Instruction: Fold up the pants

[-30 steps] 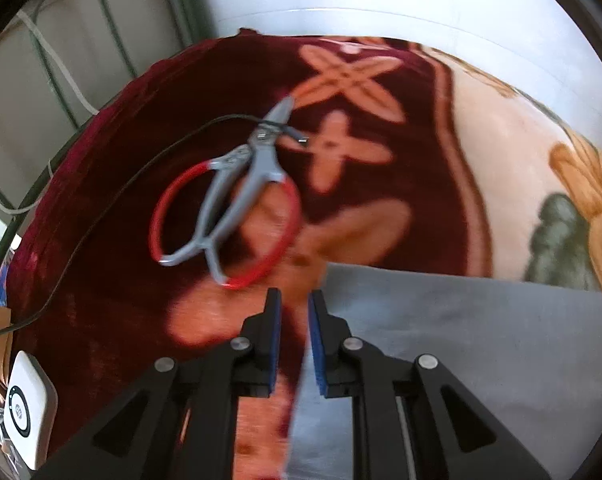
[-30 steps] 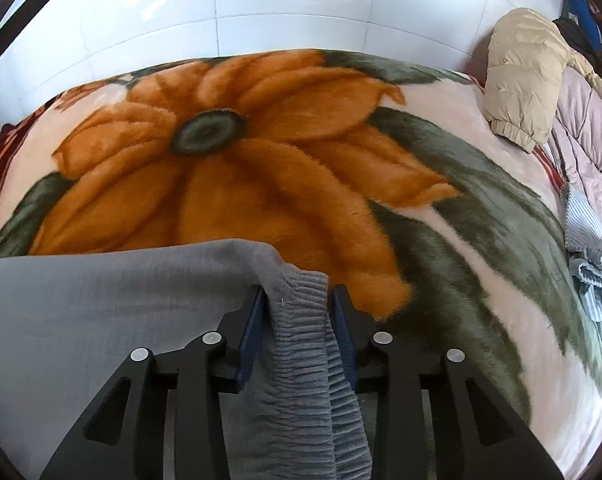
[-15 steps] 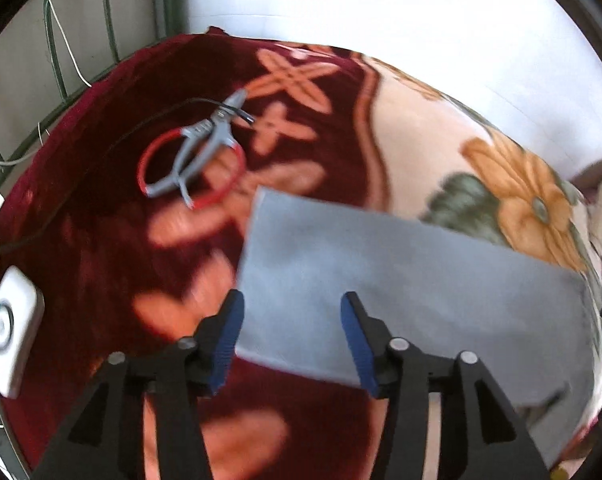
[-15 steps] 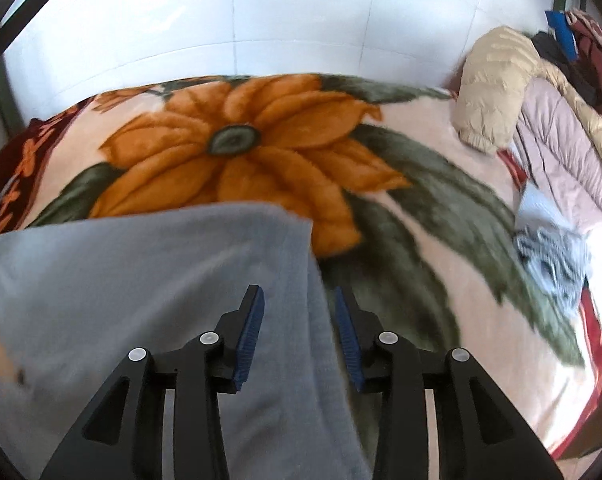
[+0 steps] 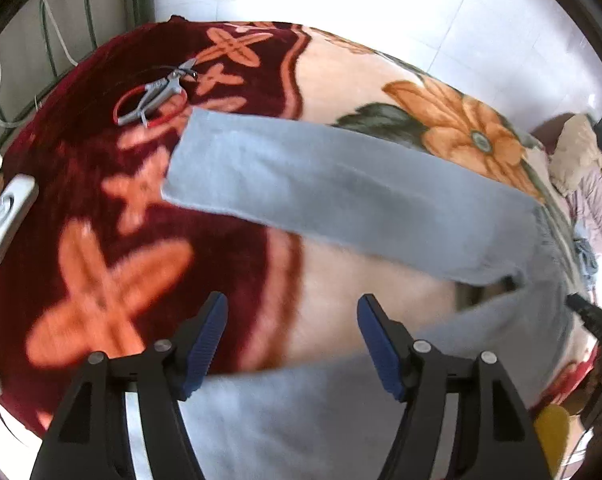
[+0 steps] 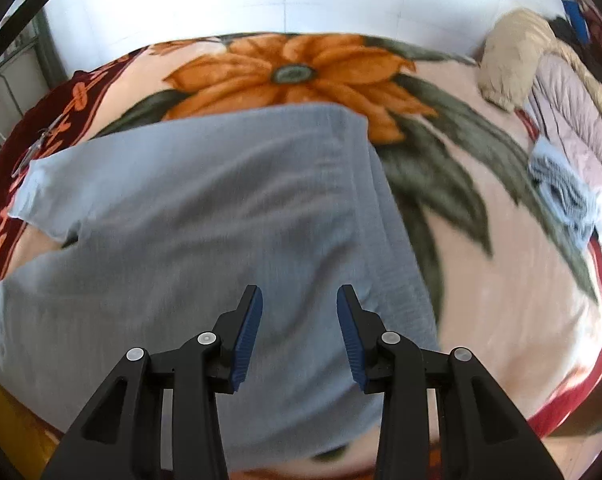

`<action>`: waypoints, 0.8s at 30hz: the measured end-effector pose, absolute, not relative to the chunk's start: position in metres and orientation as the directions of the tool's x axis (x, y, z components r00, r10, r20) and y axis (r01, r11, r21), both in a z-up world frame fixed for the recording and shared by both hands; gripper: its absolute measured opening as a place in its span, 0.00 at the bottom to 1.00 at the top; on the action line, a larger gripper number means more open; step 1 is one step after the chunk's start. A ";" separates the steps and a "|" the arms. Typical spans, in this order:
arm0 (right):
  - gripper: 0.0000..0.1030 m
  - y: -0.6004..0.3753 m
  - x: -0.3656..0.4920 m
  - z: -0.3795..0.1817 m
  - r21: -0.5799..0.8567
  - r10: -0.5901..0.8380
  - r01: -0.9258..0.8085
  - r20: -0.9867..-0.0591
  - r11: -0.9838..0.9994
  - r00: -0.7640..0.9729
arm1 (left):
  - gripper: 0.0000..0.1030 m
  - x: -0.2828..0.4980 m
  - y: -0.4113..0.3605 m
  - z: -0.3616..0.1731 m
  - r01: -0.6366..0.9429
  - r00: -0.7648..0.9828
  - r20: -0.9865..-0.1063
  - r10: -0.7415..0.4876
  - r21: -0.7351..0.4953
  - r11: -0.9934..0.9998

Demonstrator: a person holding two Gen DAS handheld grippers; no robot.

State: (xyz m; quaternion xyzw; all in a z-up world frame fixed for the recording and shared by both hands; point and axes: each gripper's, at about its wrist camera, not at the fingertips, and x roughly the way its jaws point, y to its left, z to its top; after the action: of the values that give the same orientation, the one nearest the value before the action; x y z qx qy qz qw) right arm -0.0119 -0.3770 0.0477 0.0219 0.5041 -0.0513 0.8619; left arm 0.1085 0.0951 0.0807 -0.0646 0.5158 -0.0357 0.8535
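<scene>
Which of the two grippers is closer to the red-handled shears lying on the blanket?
Left. The left gripper hangs open over the dark red end of the blanket where the shears lie. The right gripper hangs open over the pants waistband, at the opposite end.

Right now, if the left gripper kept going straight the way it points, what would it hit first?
Probably the blanket: the left gripper is open and empty, aimed at bare blanket in the gap between the two legs of the grey pants. Depth is hard to judge.

Both wrist views look steeply down from close above the bed (image 5: 341, 80), left over its maroon end, sharing the pants (image 5: 341, 184) (image 6: 205, 208).
</scene>
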 end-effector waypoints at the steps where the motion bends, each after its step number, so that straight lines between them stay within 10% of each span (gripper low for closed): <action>1: 0.38 -0.378 -0.015 0.045 -0.007 -0.063 0.118 -0.874 0.993 0.481 | 0.70 0.101 0.093 0.081 -0.012 0.470 -0.873 -0.130 -0.154 0.988; 14: 0.39 -0.408 -0.063 0.037 0.051 -0.051 0.209 -0.890 0.977 0.453 | 0.72 0.032 0.046 0.072 0.012 0.424 -0.886 -0.186 -0.199 0.980; 24: 0.58 -0.428 -0.083 0.044 0.191 -0.006 0.341 -0.866 0.920 0.500 | 0.74 0.006 0.000 0.079 0.088 0.427 -0.885 -0.188 -0.166 0.982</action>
State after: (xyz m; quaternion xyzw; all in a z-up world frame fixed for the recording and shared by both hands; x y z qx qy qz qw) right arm -0.0829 -0.4281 0.0441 0.1712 0.4892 -0.1023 0.8491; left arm 0.0057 0.0005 0.0787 -0.0472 0.5289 -0.0815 0.8434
